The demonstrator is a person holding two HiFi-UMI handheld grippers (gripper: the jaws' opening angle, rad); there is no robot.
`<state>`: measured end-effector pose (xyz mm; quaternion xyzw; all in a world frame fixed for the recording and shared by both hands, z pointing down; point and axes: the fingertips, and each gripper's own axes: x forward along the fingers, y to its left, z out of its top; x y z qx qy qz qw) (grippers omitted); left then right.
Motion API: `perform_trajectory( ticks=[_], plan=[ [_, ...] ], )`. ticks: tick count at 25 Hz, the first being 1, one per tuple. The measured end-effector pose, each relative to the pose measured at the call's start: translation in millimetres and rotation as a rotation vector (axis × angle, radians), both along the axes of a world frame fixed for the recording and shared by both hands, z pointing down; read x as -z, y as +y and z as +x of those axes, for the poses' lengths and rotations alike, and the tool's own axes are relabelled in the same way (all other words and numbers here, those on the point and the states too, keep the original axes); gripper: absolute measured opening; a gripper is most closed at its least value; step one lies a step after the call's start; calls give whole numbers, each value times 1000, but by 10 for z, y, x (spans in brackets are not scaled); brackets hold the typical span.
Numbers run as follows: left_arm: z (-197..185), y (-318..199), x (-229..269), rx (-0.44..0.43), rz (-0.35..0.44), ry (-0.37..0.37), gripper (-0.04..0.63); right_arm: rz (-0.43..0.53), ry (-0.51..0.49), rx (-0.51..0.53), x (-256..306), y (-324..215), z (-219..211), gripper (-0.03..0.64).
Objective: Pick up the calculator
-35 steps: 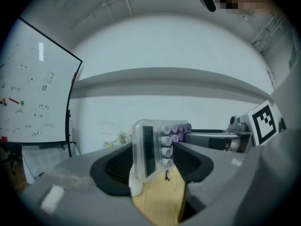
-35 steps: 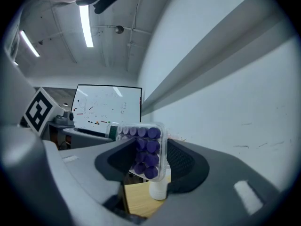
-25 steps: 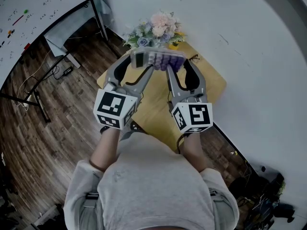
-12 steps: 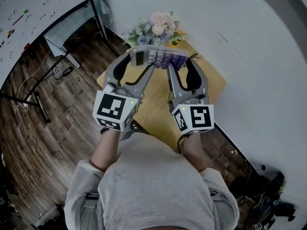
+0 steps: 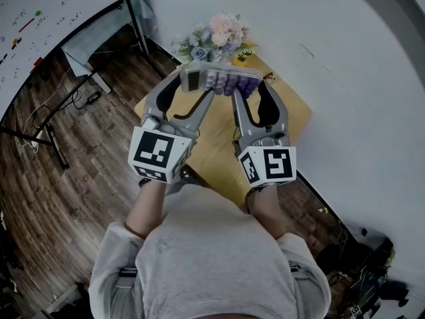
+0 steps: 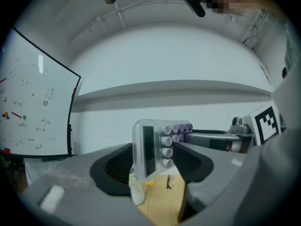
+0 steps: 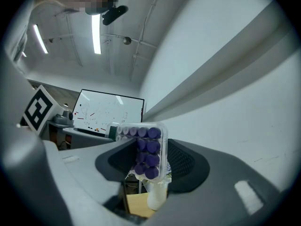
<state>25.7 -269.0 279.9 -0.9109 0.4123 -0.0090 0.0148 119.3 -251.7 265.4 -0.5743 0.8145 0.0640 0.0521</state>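
One calculator (image 5: 218, 80), and I had it clenched from both ends: left hand-held gripper (image 5: 194, 84) on the display end, right hand-held gripper (image 5: 246, 86) on the purple keys, clear above the wooden surface (image 5: 212, 145), one bouquet (image 5: 216, 38) just beyond.

This is probably looking like an office or lab: a scribbled whiteboard (image 5: 40, 18) is standing left of the wooden table (image 5: 297, 115) (cables (image 5: 50, 102) trailing between).

Calculator (image 5: 219, 80) key labels unreadable; whiteboard (image 5: 40, 25) cropped by edge.
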Motion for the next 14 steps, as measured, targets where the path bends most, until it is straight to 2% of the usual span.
perform_trajectory(
  ticks=[14],
  plan=[
    [-20, 323, -20, -3, -2, 9, 264, 4, 7, -8, -18, 335, -16, 193]
  ],
)
